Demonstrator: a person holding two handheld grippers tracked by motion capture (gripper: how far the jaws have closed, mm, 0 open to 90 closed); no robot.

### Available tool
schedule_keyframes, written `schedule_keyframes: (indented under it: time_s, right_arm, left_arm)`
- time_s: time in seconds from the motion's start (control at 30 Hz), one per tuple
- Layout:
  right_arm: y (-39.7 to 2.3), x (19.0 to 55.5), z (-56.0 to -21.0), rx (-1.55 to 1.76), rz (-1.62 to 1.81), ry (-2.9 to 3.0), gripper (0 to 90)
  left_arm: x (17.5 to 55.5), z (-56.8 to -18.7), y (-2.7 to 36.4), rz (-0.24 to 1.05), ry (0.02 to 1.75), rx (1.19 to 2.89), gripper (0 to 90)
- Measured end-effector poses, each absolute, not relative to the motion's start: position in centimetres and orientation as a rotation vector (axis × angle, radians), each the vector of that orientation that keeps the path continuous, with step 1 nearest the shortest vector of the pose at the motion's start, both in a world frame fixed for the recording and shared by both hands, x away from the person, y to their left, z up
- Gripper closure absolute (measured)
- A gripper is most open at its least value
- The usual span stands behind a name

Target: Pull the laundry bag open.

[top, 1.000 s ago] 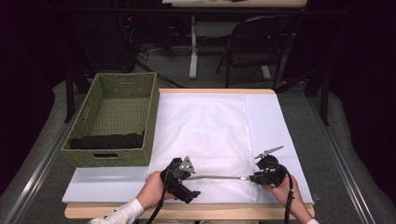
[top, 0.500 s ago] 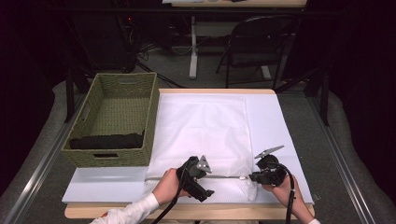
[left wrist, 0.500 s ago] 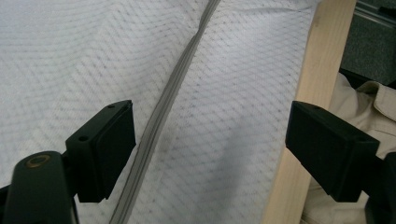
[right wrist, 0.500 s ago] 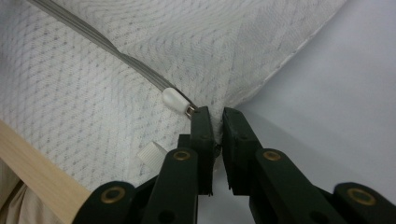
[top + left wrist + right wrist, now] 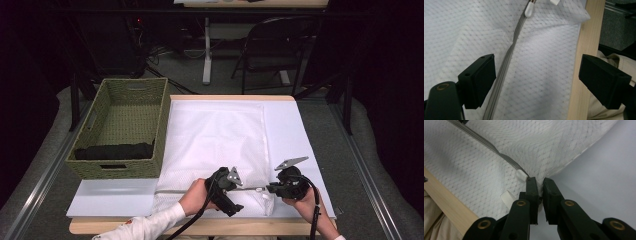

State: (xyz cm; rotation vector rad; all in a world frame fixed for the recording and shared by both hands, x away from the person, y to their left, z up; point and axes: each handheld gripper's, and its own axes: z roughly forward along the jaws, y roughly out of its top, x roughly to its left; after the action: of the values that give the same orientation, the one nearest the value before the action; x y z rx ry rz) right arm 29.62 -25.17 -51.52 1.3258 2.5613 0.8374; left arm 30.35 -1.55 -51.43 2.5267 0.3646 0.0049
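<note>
Right gripper pinches the mesh bag — left gripper gapes empty over the zipper — fabric could slip loose when tugged.

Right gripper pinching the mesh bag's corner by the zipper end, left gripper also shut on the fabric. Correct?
Not quite. The left gripper is open: in the left gripper view its fingers stand wide apart over the zipper, holding nothing. The right gripper does pinch the mesh bag at the zipper end.

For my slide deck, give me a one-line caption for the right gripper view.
Right gripper pinches the corner of a white mesh bag beside its grey zipper.
</note>
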Motion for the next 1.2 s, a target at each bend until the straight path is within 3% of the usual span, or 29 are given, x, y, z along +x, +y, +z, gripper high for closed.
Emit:
schedule_keyframes:
  time_s: [0.17, 0.33, 0.63, 1.2]
  right_arm:
    - [-25.3, 29.5, -51.5, 1.305, 0.843, 2.563, 83.9]
    - [-25.1, 29.5, -51.5, 1.273, 0.85, 2.569, 83.9]
    - [-24.6, 29.0, -51.1, 1.236, 0.858, 2.57, 84.0]
    - [-24.2, 28.8, -51.0, 1.208, 0.864, 2.574, 84.0]
  left_arm:
    - [30.8, -52.3, -3.0, -0.025, 0.341, 2.533, 16.6]
    - [30.9, -52.2, -4.1, -0.013, 0.314, 2.523, 31.5]
    - [31.3, -52.7, -5.5, 0.001, 0.294, 2.541, 40.0]
    - [31.9, -53.6, -6.5, -0.012, 0.295, 2.509, 65.7]
